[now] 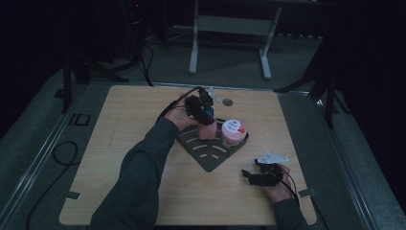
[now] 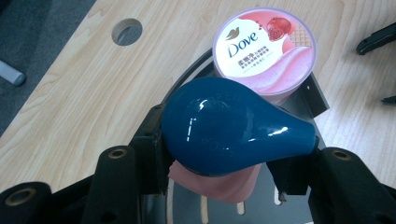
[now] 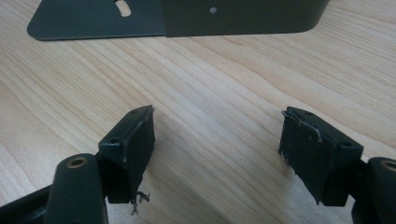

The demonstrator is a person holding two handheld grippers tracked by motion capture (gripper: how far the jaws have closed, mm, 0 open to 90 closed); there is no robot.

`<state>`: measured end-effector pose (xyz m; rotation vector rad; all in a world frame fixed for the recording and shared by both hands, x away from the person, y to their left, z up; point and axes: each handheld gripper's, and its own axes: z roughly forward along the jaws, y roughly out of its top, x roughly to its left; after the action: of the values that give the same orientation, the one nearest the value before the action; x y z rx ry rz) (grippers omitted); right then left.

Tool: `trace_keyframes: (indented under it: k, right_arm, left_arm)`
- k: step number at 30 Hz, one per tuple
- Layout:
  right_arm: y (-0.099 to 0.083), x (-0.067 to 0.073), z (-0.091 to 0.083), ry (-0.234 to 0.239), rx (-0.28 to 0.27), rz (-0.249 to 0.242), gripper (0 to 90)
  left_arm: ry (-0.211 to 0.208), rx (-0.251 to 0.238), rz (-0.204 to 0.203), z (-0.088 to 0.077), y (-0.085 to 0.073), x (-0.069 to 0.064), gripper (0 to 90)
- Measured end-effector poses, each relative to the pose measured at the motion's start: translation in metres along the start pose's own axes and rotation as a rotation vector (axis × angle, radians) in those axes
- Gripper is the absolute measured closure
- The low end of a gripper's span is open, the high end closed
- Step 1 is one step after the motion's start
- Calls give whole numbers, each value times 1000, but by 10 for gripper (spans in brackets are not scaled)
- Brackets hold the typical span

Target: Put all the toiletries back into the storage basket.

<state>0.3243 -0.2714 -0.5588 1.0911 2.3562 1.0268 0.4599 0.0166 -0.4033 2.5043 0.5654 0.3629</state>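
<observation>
Blue bulb-shaped object clamped in left hand-held gripper over the dark tray.

The bulb is gripped between the jaws, a pink piece seen beneath it, its lower end cut off by the frame. A pink Dove cup is set just beyond on the tray, its base hidden by the bulb. The right hand-held gripper is held with jaws apart, nothing between, low over the table; the tray edge is cropped there. The room is dim in the high view.
</observation>
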Motion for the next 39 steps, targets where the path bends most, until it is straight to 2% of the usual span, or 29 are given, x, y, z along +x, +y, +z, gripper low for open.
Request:
trace_keyframes:
  k: [4,7,11,17,23,31,39]
  right_arm:
    - [0,0,0,1,1,2,261]
    - [0,0,0,1,2,-1,260]
    - [0,0,0,1,2,1,261]
    - [0,0,0,0,-1,-4,261]
    - [0,0,0,1,-1,-3,261]
    - [0,0,0,2,0,-2,261]
    - [0,0,0,1,0,-3,261]
  left_arm:
    - [-23,-8,-3,8,-1,6,465]
    - [-25,-6,-2,10,0,8,466]
    - [-11,9,18,11,6,8,465]
    - [-1,-3,16,11,14,8,466]
    - [8,-6,3,17,17,10,466]
    - [28,23,-9,34,20,12,466]
    - [31,26,-26,40,23,14,465]
